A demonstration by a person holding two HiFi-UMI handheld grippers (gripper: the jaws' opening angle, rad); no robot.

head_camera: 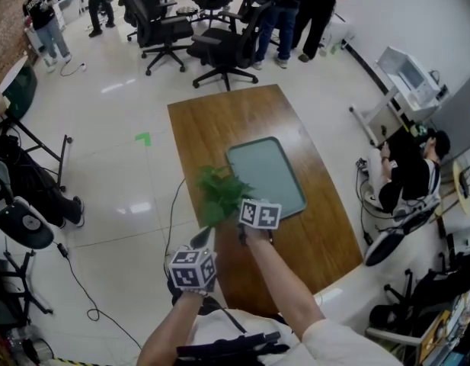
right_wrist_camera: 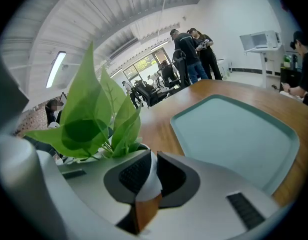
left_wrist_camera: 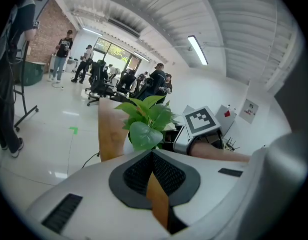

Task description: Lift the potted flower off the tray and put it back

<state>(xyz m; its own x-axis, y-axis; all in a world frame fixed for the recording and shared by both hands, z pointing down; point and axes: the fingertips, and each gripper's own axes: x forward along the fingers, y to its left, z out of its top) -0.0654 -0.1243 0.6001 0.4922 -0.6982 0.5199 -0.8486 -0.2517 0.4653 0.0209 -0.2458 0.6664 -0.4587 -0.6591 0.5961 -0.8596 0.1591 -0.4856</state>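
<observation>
My right gripper (right_wrist_camera: 150, 156) pinches the white rim of the green potted flower (right_wrist_camera: 86, 119), beside the pale green plastic tray (right_wrist_camera: 233, 134); my left gripper (left_wrist_camera: 153, 154) is closed, empty.

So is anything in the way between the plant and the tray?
Nothing visible. The tray is bare, and only tabletop lies between it and the plant, which the right gripper holds by the rim of its pot.

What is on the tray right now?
Nothing visible: the tray surface is bare. The right gripper holds the potted flower left of it; the gripper's cube covers the near corner.
</observation>
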